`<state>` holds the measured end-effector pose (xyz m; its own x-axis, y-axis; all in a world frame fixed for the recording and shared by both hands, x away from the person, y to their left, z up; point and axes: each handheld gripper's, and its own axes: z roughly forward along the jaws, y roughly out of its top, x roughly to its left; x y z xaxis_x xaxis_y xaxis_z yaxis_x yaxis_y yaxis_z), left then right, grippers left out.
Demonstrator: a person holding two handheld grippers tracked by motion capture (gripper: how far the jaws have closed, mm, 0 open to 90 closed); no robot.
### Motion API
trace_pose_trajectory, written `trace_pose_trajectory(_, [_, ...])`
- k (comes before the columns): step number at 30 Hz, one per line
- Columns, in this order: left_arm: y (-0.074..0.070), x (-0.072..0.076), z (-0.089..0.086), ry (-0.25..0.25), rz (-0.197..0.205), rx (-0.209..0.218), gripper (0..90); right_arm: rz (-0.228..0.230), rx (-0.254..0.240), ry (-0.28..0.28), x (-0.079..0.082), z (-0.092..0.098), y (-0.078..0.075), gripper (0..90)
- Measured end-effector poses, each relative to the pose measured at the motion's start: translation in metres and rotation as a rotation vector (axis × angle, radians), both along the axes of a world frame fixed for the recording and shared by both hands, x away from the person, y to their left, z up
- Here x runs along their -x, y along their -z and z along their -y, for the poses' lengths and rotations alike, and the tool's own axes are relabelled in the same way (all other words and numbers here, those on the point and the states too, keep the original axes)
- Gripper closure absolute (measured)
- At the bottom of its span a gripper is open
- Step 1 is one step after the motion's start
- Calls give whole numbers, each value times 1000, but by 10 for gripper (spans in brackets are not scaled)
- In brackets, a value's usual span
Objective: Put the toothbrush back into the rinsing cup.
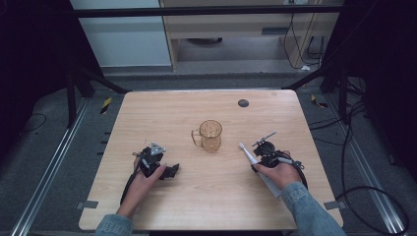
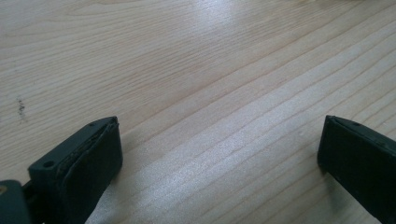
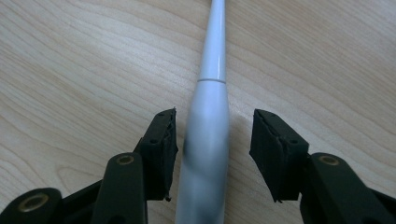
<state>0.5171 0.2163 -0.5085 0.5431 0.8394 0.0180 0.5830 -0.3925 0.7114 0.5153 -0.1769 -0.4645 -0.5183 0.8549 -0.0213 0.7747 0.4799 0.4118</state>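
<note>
Now grasp step: my right tool [image 3: 212,154] straddles white toothbrush [image 3: 210,140] lying on desk [image 1: 206,196], lower right of high view; jaws spread, not pinching. Left tool [image 2: 219,158] spread, empty. Next: squeeze handle, lift toward glass mug [image 1: 210,135].

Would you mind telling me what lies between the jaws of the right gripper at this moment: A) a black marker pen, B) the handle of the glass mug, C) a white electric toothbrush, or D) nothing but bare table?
C: in the right gripper view, the white toothbrush lies on the table between the right gripper's two jaws, with a gap on the right side; the mug stands apart.
</note>
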Motion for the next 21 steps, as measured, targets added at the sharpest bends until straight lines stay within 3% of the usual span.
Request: trace_pose_trajectory(21, [0, 0, 0, 0, 0, 0, 0, -47, 11, 2, -4, -2, 7, 585])
